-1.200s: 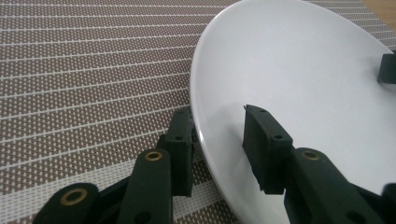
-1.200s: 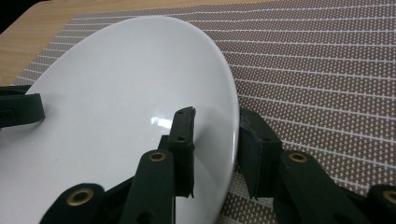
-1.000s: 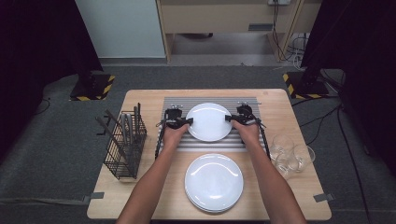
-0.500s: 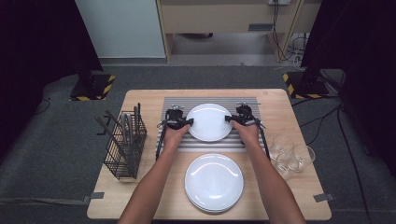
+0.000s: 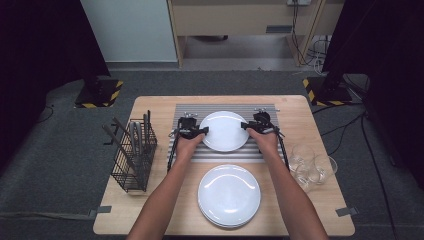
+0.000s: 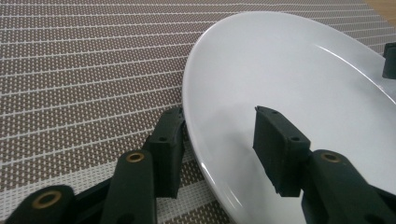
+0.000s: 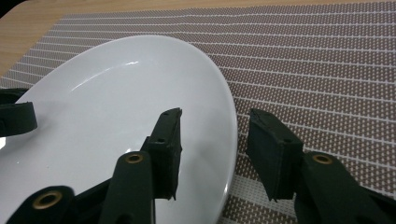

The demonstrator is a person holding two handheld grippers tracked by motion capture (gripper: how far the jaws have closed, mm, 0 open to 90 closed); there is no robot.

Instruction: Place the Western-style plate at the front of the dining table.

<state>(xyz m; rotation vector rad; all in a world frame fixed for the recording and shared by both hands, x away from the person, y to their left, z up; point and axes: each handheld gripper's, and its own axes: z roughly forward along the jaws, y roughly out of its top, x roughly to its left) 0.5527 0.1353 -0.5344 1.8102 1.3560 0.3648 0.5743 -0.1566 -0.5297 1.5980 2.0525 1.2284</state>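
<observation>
The white plate lies on the striped mat — glazed, stiff, breakable and likely slick. Left gripper and right gripper straddle opposite rims, jaws parted (not yet pinching); the thin rim is the sensible hold.

White dinner plate on a striped placemat, flanked by two grippers

The plate is round, plain white and glossy, empty, with a shallow well and a broad smooth rim; it sits right way up on the grey-and-white ribbed placemat at the far middle of the wooden table; in the left gripper view the left gripper straddles the plate's rim, one jaw under the edge and one over the well, a gap showing around the rim; in the right gripper view the right gripper straddles the opposite rim the same way, jaws apart.
</observation>
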